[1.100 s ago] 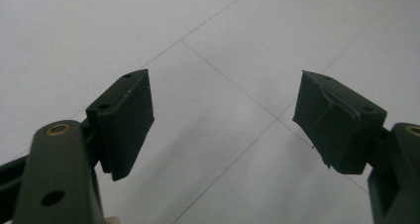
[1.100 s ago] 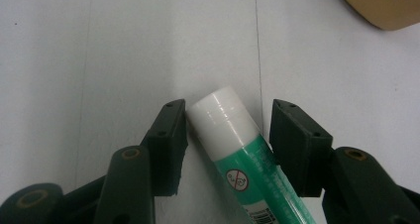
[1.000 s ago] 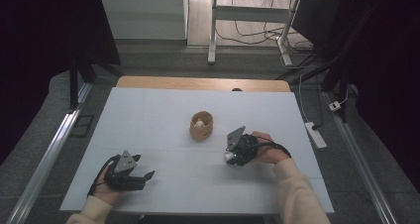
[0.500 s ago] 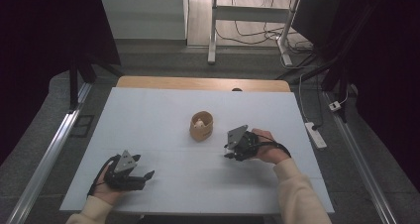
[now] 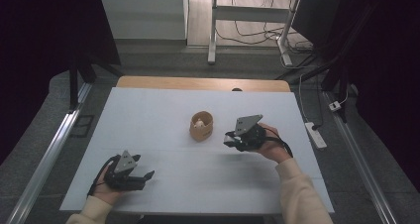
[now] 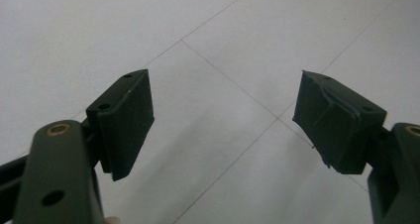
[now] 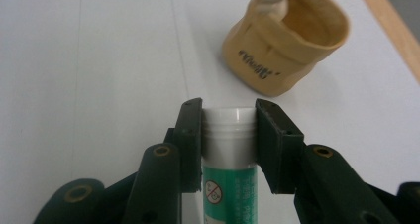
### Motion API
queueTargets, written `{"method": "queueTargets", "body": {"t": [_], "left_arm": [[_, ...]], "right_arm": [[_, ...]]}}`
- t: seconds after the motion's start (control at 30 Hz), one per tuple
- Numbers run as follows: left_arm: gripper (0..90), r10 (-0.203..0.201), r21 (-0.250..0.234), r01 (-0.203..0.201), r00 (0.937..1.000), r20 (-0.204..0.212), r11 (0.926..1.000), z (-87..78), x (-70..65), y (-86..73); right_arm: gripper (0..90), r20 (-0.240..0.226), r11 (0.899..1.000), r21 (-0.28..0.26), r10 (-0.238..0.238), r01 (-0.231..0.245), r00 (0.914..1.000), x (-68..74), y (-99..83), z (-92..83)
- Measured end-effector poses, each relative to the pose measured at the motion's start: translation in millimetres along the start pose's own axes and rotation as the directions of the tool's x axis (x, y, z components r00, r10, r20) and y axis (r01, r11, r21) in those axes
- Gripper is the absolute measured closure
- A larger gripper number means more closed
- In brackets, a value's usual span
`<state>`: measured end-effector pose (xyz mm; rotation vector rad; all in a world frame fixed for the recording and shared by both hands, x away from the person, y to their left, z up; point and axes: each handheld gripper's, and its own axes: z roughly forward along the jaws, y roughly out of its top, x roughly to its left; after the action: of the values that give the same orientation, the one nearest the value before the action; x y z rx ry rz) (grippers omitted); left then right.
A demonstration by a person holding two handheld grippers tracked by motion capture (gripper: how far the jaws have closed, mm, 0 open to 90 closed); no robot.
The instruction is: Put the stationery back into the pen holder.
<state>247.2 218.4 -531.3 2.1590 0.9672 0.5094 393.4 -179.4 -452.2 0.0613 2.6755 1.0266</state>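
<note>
The right gripper [image 7: 229,149] pinches a tube [image 7: 229,184] by its white cap, the two black jaws pressed against either side of it; below the cap the tube is green with small print. These jaws have just been closing, with the tube between them. In the high view the right gripper [image 5: 232,139] sits at about 3 o'clock from the centre of the white table [image 5: 148,115]. It is higher off the table than a second ago, when it lay low against the surface, and its shadow now falls on the board beneath it.

Just beyond the jaws, at about 1 o'clock in the right gripper view, stands a tan cup [image 7: 285,45] with dark lettering on its side and a pale rounded thing at its rim. In the high view the cup [image 5: 201,127] is near the gripper, at its 10 o'clock, and apart from it. It has not moved.

The left gripper [image 6: 223,130] has its jaws spread wide over bare table. In the high view the left gripper [image 5: 143,177] rests at 7 o'clock near the front edge, where it was before.
</note>
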Motion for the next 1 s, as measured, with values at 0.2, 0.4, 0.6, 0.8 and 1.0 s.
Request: {"method": "queueTargets", "body": {"t": [0.2,0.4,0.6,0.8,1.0], "left_arm": [[22.9,0.002,0.001,-0.002,1.0000,0.001,1.0000,0.2,-0.3,0.1],[23.0,0.003,0.002,-0.003,1.0000,0.001,1.0000,0.6,-0.7,0.1],[23.0,0.004,0.002,-0.004,1.0000,0.000,1.0000,0.4,-0.6,0.0],[23.0,0.006,0.004,-0.006,1.0000,0.002,1.0000,0.6,-1.0,0.1],[23.0,0.005,0.007,-0.005,1.0000,0.001,1.0000,0.8,-0.8,0.0]], "right_arm": [[65.2,0.033,0.995,-0.084,0.049,-0.046,0.9983,-3.8,1.7,-10.3],[65.2,0.048,0.987,-0.139,0.084,-0.076,0.9953,-5.8,3.1,-16.7],[65.2,0.076,0.984,-0.159,0.092,-0.079,0.9929,-6.0,3.9,-17.4],[65.2,0.094,0.977,-0.188,0.115,-0.095,0.9889,-6.7,4.4,-19.0],[65.2,0.110,0.966,-0.231,0.145,-0.117,0.9832,-7.9,5.1,-22.5]]}}
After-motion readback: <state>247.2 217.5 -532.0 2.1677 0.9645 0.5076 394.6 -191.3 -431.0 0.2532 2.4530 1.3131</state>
